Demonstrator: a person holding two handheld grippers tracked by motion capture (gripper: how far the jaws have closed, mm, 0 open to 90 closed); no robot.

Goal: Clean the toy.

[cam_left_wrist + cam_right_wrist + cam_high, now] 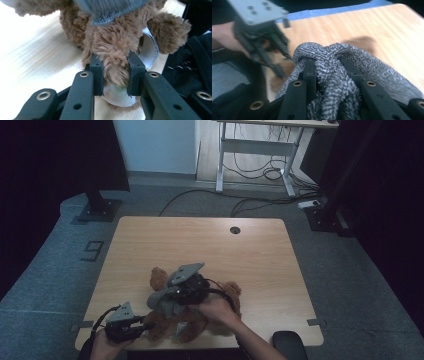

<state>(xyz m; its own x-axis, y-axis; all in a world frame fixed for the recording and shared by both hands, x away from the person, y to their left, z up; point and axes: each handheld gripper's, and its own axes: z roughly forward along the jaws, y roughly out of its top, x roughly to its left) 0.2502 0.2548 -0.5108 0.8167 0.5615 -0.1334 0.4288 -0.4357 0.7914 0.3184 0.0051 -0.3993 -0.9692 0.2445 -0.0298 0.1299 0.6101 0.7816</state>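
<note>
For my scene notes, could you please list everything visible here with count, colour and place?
Teddy bear: one, brown, near edge of table, one limb clamped.
Knit garment: one, grey, on the bear, bunched between jaws.
Fabric label: one, white, beside the bear's limb.
Table: one, light wood.
Desk: one, white frame, background.
Cables: several, black, floor.
Left gripper: one, black, shut on limb.
Right gripper: one, black, shut on garment.

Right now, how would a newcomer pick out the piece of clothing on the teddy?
Start at the wooden table and go to its near edge, where a brown teddy lies. The grey knit garment on its body, pinched by the right gripper, is the one ribbed grey thing against brown fur.
</note>
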